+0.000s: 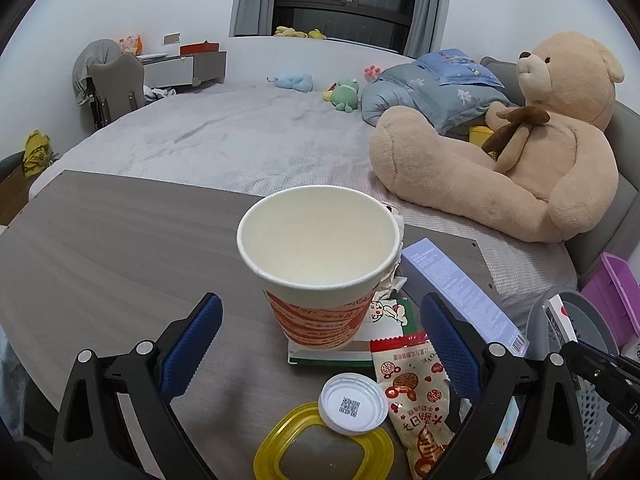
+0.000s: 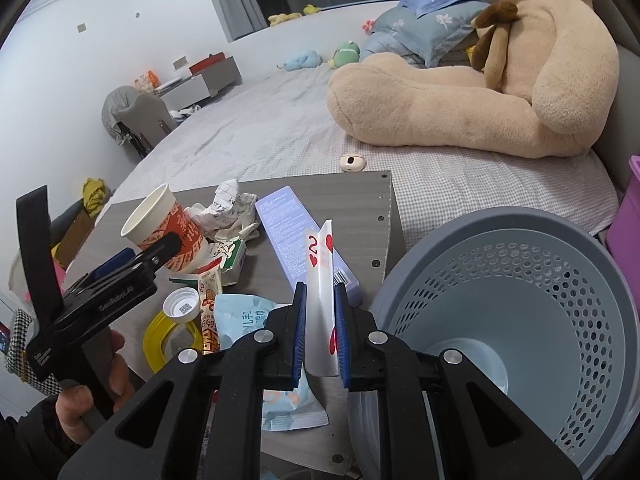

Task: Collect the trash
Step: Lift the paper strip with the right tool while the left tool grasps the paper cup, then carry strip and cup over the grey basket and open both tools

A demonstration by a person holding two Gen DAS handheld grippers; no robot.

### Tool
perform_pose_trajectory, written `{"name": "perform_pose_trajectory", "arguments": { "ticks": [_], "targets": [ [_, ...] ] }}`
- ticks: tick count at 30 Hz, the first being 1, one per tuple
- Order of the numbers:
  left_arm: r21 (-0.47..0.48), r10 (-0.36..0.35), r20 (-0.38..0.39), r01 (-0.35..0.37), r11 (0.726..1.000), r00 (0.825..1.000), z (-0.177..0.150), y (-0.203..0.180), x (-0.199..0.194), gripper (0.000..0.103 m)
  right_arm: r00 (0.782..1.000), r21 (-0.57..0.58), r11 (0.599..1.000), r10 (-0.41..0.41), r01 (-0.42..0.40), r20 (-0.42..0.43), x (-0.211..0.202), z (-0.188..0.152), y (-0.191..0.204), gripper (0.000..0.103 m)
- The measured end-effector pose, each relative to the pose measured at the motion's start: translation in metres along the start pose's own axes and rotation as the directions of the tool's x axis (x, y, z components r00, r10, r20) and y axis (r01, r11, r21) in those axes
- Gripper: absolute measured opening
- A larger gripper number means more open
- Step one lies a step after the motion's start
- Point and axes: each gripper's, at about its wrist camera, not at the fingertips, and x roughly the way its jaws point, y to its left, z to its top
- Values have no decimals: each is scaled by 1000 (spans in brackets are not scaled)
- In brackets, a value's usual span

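A white paper cup (image 1: 320, 240) with orange print stands upright on the grey table (image 1: 120, 240). It sits between the spread blue fingers of my left gripper (image 1: 320, 300), which is open and not touching it. My right gripper (image 2: 320, 292) is shut on a bent playing card (image 2: 318, 264) with red hearts, held upright above the table edge, just left of the grey perforated bin (image 2: 500, 320). The bin looks empty. A white bottle cap (image 1: 352, 402), a yellow plastic ring (image 1: 324, 448) and a red snack wrapper (image 1: 416, 396) lie in front of the cup.
A lilac box (image 2: 296, 232), crumpled paper (image 2: 228, 212), a green-white carton (image 2: 232, 256) and a light blue packet (image 2: 248, 320) also lie on the table. A hand (image 2: 100, 368) holds the left gripper (image 2: 140, 256). Behind is a bed with a big teddy bear (image 2: 480, 80).
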Motion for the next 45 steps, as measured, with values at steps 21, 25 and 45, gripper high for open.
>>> {"name": "perform_pose_trajectory", "arguments": {
  "ticks": [21,25,45],
  "targets": [
    [-32,15,-29,-16,999,999,14,1,20,61,1000,-6,1000,21,-21,-23,6,-4,3,14],
    [-25,21,-4,-22,999,1000,17,2,6,61,1000,1,1000,21,-21,-15,0,-7,1,14],
    [288,-297,-67,304,908,952,-17,-175,-72,61,988,188,975,-137,120,79,-87,-44,-104,14]
  ]
}}
